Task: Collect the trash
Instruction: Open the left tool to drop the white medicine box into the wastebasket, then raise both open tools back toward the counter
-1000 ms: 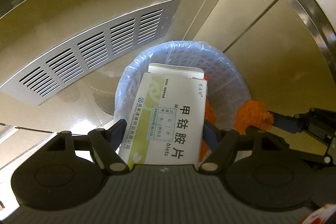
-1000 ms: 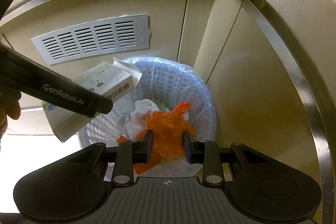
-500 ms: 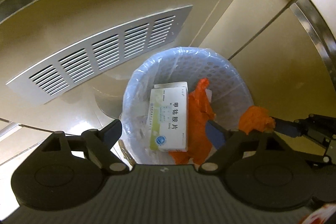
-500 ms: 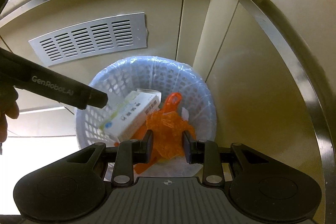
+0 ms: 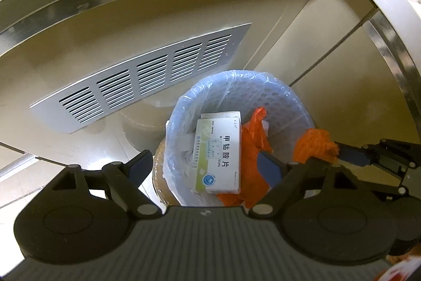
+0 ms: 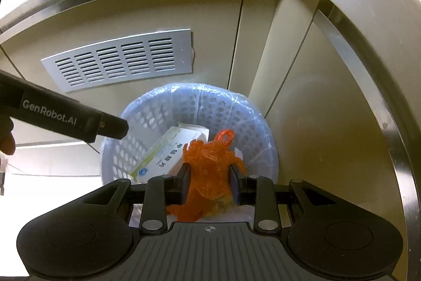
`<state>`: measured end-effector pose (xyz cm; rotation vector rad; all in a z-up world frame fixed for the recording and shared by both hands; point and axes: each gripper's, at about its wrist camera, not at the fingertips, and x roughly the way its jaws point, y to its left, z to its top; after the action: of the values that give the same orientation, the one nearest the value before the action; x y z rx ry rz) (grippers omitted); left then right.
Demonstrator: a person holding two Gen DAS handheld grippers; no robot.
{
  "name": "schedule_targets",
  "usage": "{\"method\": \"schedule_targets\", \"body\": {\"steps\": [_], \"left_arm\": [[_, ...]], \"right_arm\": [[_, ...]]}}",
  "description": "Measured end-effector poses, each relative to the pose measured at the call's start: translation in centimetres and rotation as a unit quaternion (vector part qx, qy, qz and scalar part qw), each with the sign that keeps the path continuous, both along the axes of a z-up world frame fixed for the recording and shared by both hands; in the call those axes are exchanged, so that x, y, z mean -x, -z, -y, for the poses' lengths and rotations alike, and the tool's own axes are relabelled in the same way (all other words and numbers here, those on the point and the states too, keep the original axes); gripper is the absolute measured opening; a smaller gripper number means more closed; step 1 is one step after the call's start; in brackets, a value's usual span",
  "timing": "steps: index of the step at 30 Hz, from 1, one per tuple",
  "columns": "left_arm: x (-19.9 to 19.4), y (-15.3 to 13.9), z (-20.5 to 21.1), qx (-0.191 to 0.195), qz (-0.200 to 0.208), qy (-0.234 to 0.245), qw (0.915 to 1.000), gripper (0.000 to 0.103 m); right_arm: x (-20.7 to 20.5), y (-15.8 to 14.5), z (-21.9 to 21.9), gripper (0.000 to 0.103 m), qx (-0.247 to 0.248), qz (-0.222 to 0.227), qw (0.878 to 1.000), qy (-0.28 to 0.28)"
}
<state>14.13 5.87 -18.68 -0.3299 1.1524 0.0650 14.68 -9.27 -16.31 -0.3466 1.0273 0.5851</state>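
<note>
The orange bag [image 6: 208, 175] is hanging over the bin, pinched between the right gripper's [image 6: 209, 183] jaws. The left gripper's [image 5: 202, 165] jaws have just been opening and are sitting wide apart with nothing between them. Below, the white box [image 5: 219, 152] is lying inside the lined bin [image 5: 289, 102]. Farther back, a metal vent [image 5: 147, 75] is sitting on the wall.

Both wrist views steeply down, sharing bin [image 5: 294, 107].
</note>
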Motion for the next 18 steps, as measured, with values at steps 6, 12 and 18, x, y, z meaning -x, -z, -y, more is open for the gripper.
{"method": "schedule_targets", "body": {"steps": [6, 12, 18], "left_arm": [[0.19, 0.16, -0.29, 0.001, -0.001, 0.0, 1.0, 0.085], [0.37, 0.21, -0.29, 0.002, 0.001, 0.002, 1.0, 0.084], [0.71, -0.57, -0.32, 0.002, 0.009, 0.004, 1.0, 0.085]], "right_arm": [[-0.14, 0.14, 0.08, 0.065, -0.008, -0.006, 1.0, 0.008], [0.13, 0.11, 0.14, 0.065, -0.004, -0.009, 1.0, 0.007], [0.42, -0.23, 0.28, 0.065, -0.003, -0.005, 1.0, 0.007]]}}
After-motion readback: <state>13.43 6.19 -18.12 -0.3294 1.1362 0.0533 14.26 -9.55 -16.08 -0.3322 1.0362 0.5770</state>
